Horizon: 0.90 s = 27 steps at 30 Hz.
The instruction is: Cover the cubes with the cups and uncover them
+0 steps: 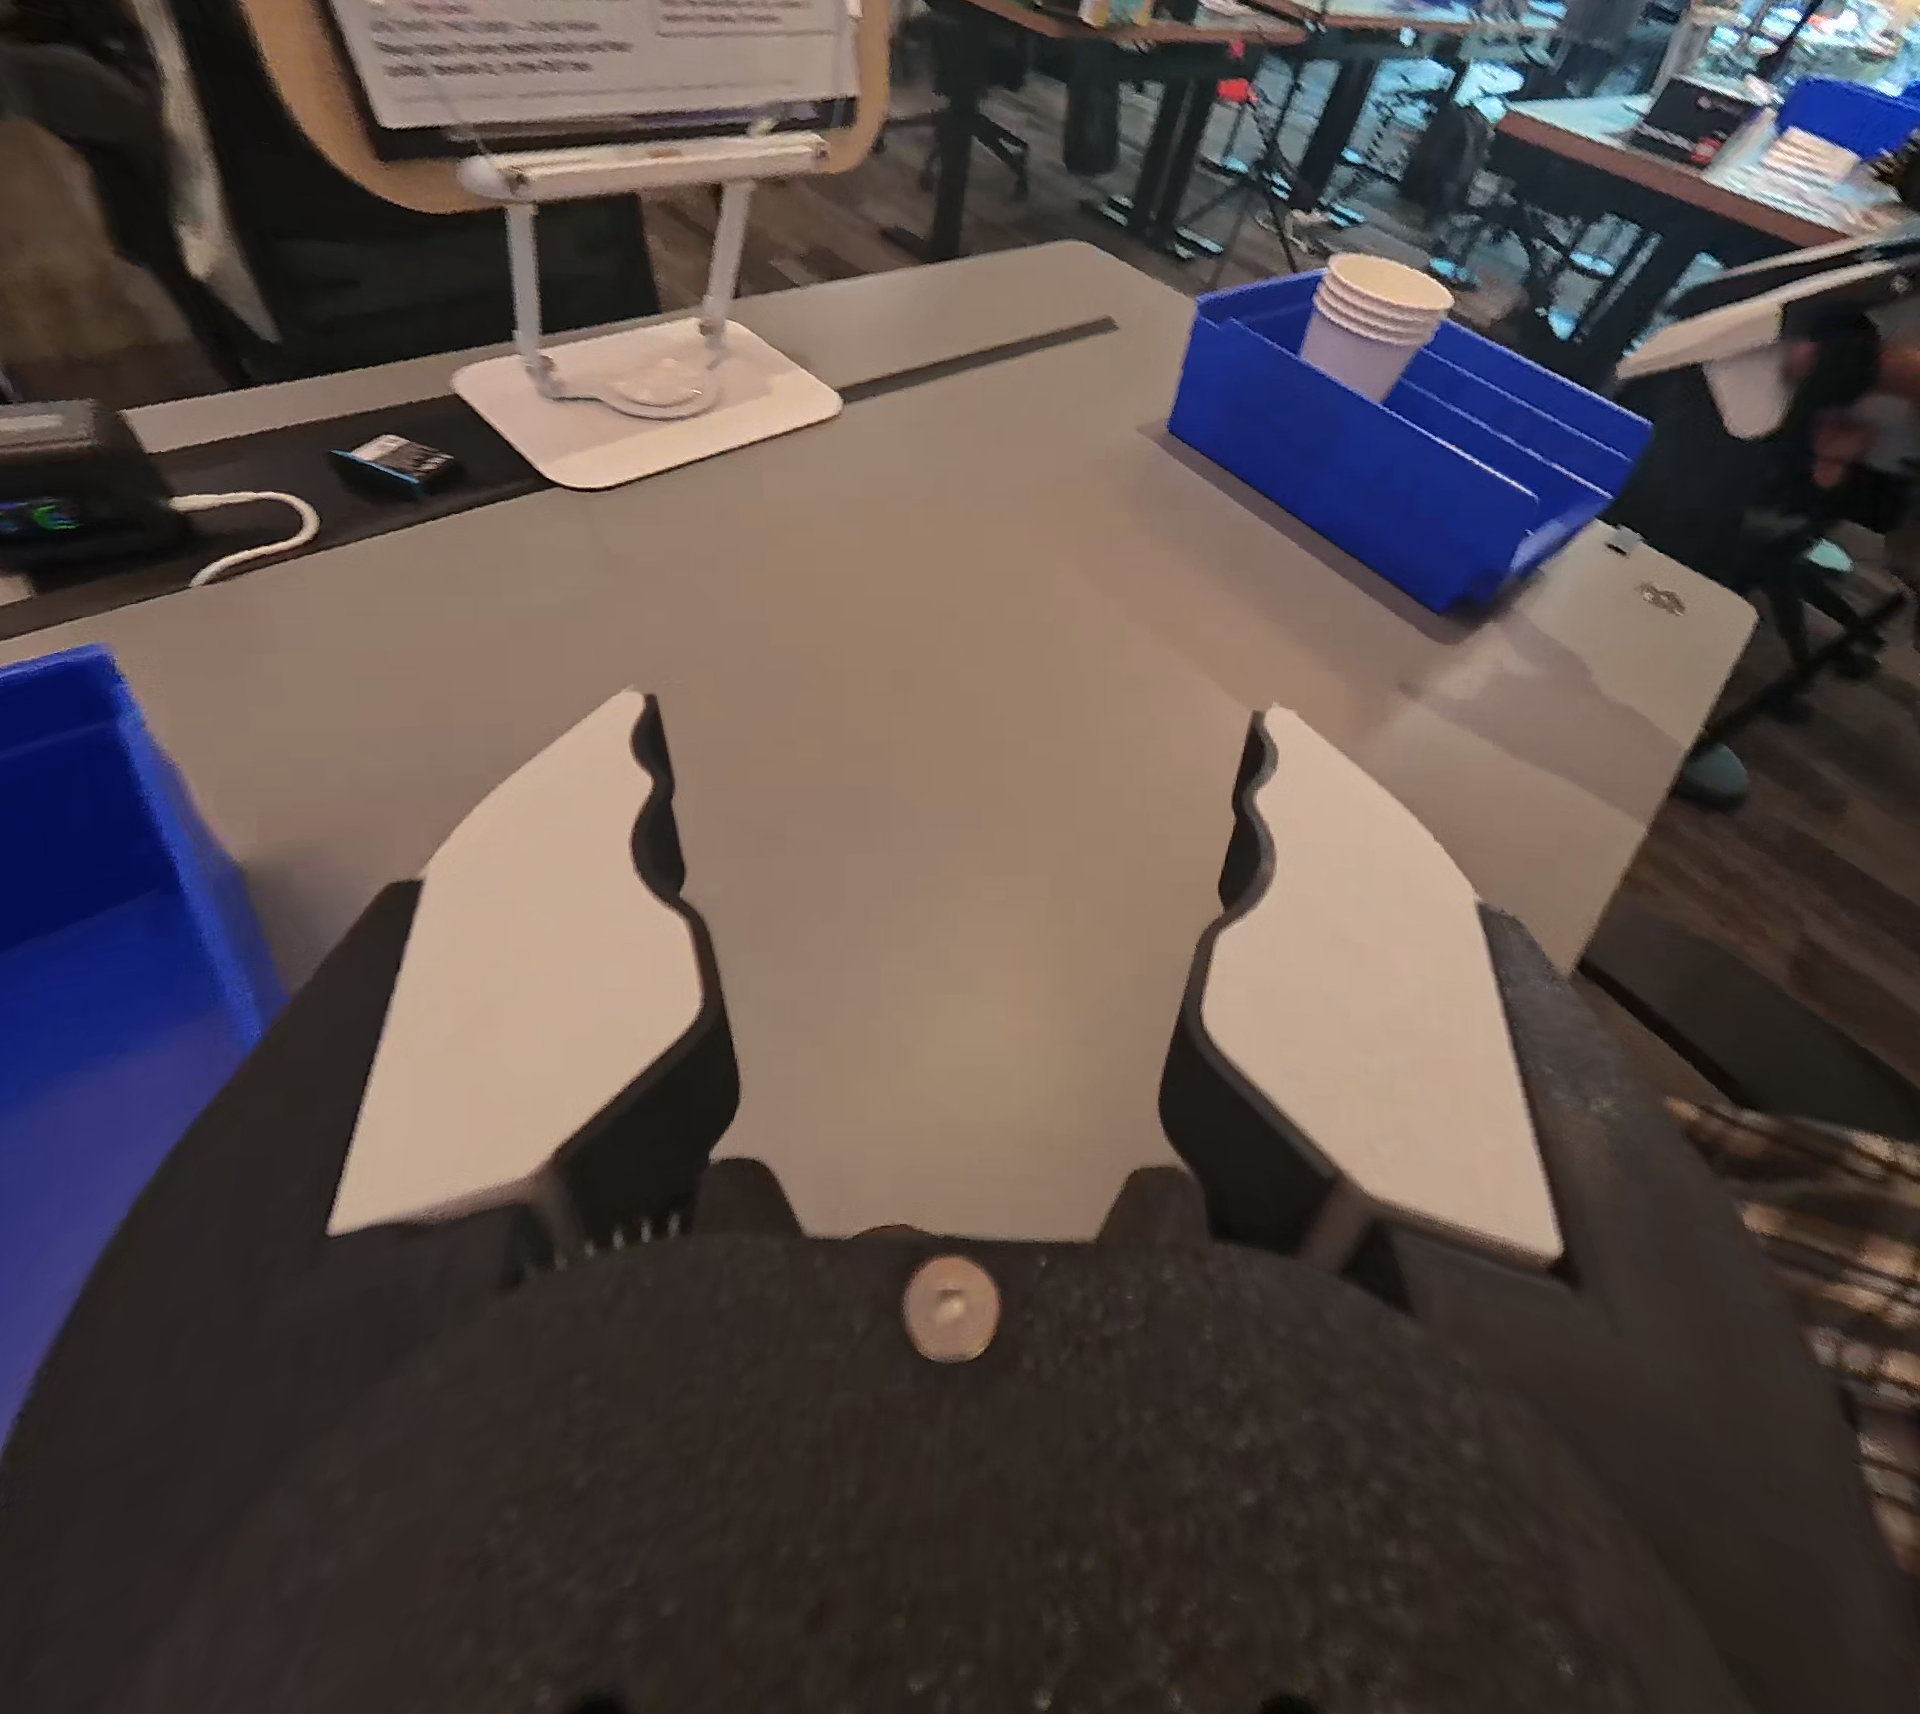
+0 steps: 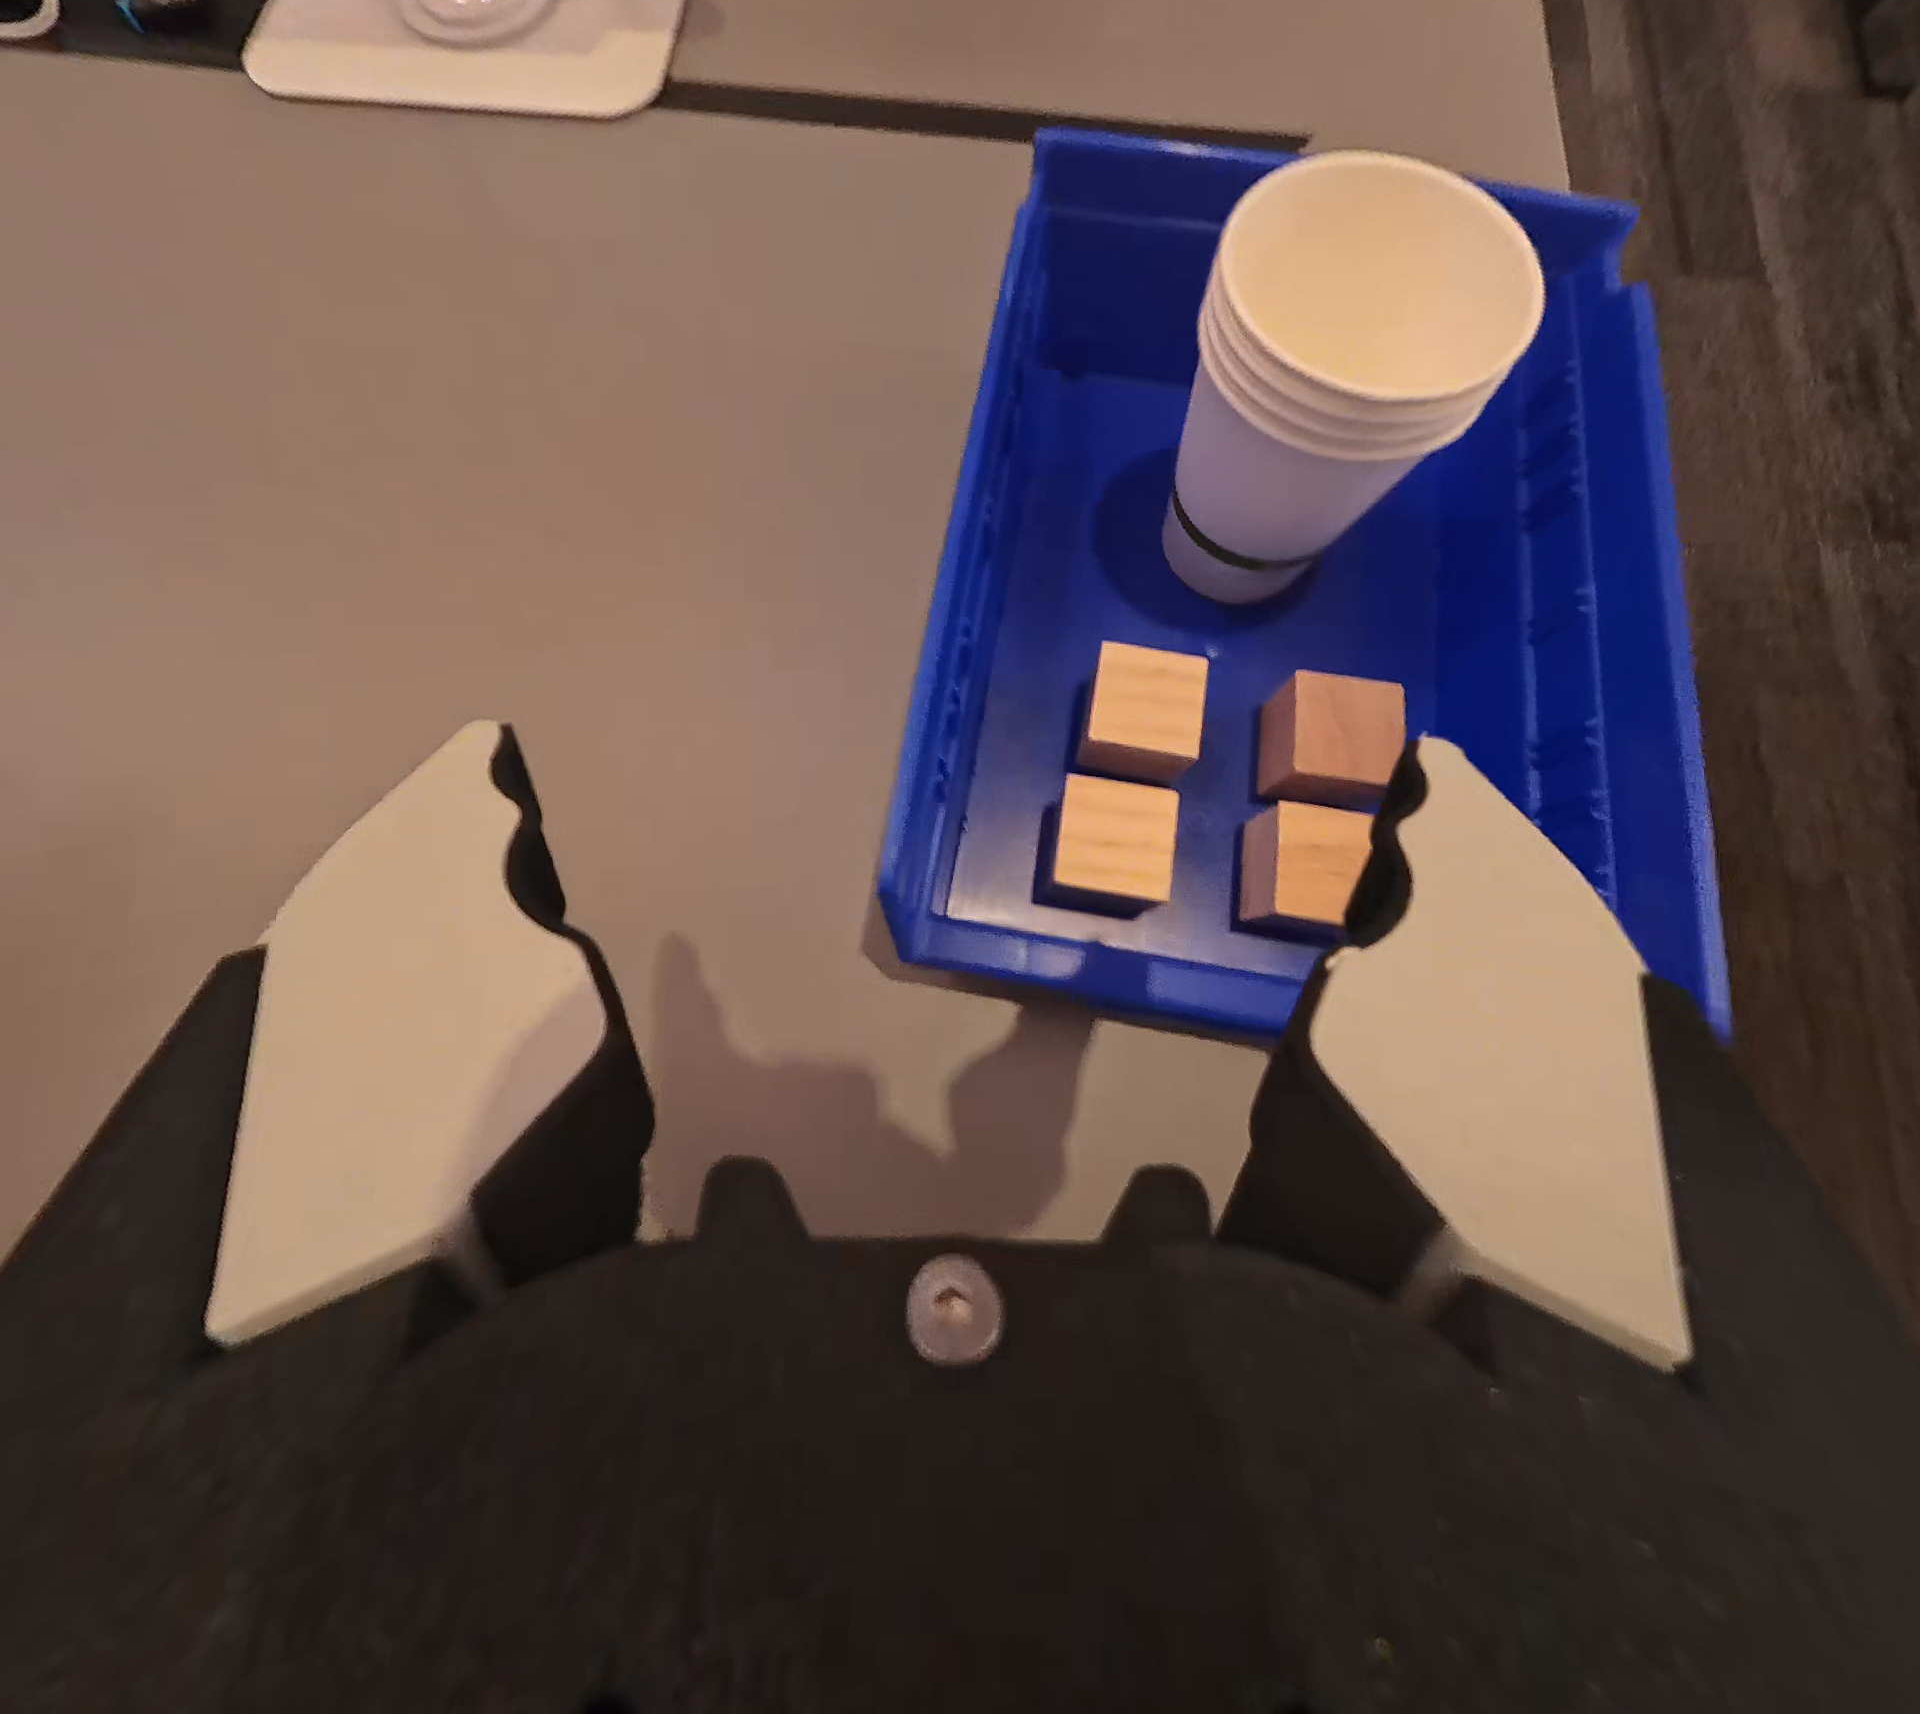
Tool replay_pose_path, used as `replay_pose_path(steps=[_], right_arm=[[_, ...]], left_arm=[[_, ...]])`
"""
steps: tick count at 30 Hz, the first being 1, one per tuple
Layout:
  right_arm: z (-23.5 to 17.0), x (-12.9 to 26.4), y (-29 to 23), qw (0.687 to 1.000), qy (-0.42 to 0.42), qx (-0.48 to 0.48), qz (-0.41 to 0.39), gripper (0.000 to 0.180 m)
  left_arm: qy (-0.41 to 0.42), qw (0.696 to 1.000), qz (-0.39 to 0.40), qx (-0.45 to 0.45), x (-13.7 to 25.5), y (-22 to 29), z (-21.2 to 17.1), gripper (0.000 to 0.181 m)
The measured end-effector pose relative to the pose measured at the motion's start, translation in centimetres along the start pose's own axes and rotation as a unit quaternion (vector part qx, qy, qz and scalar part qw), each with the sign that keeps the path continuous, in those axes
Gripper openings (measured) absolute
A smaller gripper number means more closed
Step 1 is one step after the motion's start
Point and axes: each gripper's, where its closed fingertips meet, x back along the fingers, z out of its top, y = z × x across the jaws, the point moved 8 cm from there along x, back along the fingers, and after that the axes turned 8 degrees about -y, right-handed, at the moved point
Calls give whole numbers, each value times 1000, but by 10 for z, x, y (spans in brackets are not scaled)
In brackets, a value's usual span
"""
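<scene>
Inventory, as your two grippers see it:

- Left gripper (image 1: 954, 817): jaws spread wide, nothing betw. them, over bare grey table (image 1: 935, 625). No task item w/in its reach.
- Right gripper (image 2: 954, 843): jaws spread wide, empty. Bare table betw. the fingers; its right finger (image 2: 1475, 989) overlaps the near right corner of the blue bin (image 2: 997, 584) in view; contact can't be told.
- Cups (image 2: 1351, 376): white paper, nested in one stack, upright, mouth up, in the far half of the bin, ahead and right of your right gripper. From the left gripper the same stack (image 1: 1371, 324) sits far ahead, to the right.
- Cubes: 4 wooden, in a 2x2 block in the near half of the bin, just ahead of the right fingertip. Far-left cube (image 2: 1143, 714) and near-left cube (image 2: 1112, 843) pale; far-right cube (image 2: 1330, 734) darker; near-right cube (image 2: 1304, 864) partly behind the finger.
- Second blue bin (image 1: 94, 885): left of your left gripper, contents not visible.
- Document stand (image 1: 644, 397) w/ printed sheet: far ahead of left gripper. Not task gear.

Progress, judged: approx. nil. No cup separated from the stack, no cube covered, nothing out of the bin. All left to do: pull cups off, invert over cubes, then lift them off again. Your right gripper is the nearer one to start.
</scene>
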Motion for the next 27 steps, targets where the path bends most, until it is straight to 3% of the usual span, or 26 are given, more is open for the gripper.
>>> replay_pose_path(steps=[11, 27], right_arm=[[-11, -17, -57, 988, 149, -9, 35, 141], [-26, -42, -99, 971, 235, -35, 38, 136]], left_arm=[[72, 994, 72, 36, 17, -10, -25, 109], [123, 982, 133, 54, 28, -22, -43, 109]])
